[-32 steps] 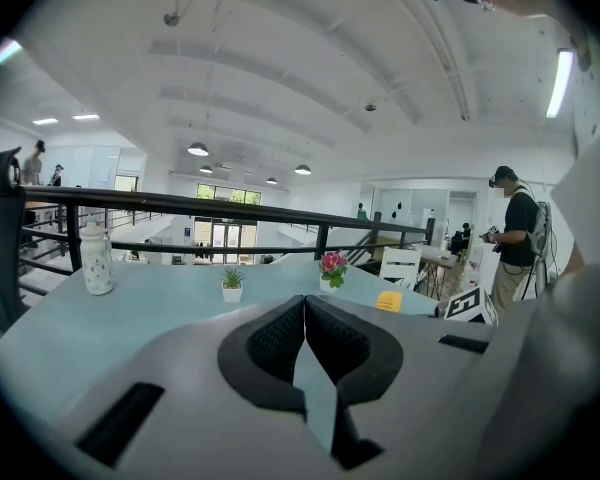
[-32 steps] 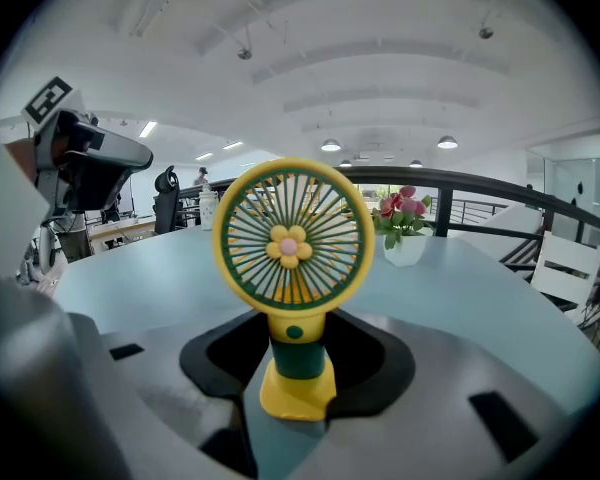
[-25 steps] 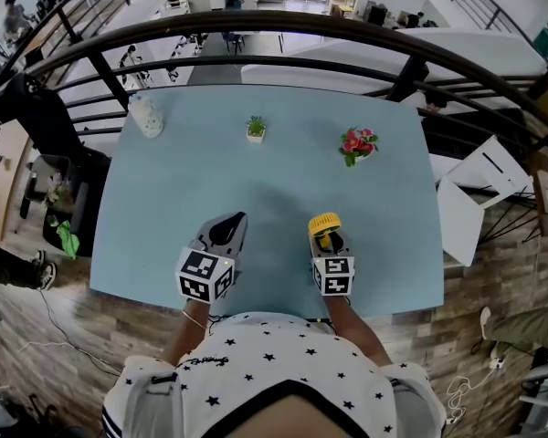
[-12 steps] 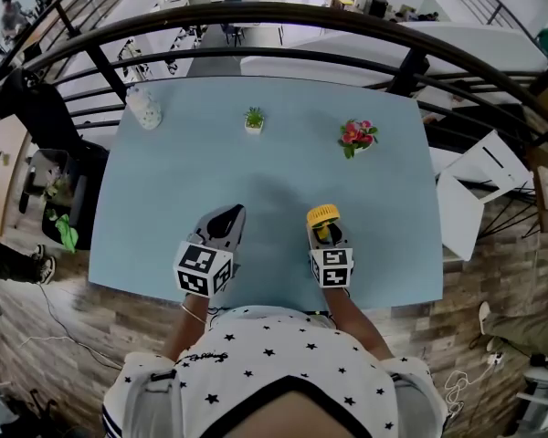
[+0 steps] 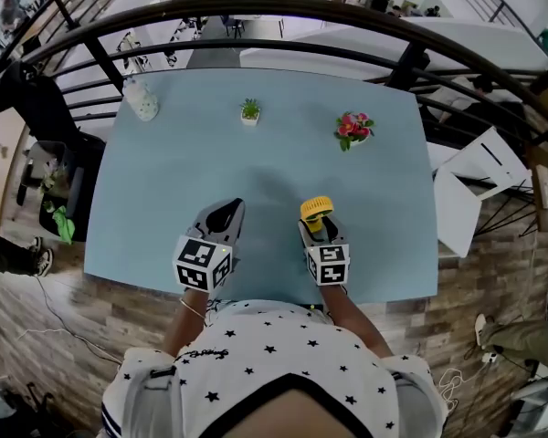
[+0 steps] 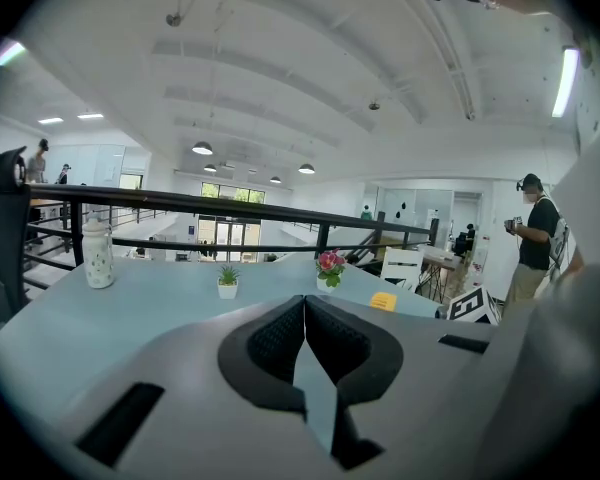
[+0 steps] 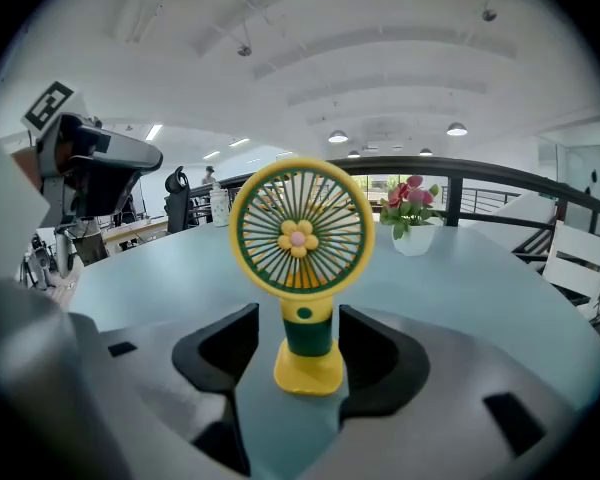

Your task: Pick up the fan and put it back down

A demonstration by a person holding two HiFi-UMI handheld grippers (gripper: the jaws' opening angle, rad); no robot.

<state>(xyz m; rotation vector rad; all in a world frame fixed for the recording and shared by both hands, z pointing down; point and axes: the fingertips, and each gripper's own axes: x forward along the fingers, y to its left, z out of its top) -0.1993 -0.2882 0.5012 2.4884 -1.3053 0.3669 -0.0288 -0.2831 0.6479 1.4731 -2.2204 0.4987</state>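
A small yellow and green fan (image 7: 299,268) with a flower at its hub stands upright on the pale blue table (image 5: 274,162). My right gripper (image 7: 298,343) is around its stem, and its jaws are opening: a gap shows on each side of the stem, so the pads do not press on it. In the head view the fan (image 5: 316,210) sits just ahead of the right gripper (image 5: 321,235) near the table's front edge. My left gripper (image 5: 221,219) rests to the left of it, its pads (image 6: 280,340) closed together on nothing.
Along the table's far side stand a white patterned bottle (image 5: 142,101), a small green potted plant (image 5: 249,112) and a pot of pink flowers (image 5: 353,128). A dark railing (image 5: 283,12) curves behind the table. White chairs (image 5: 470,185) stand to the right.
The right gripper's jaws have spread away from the fan's stem. Both hands stay near the table's front edge, and the head camera has shifted slightly.
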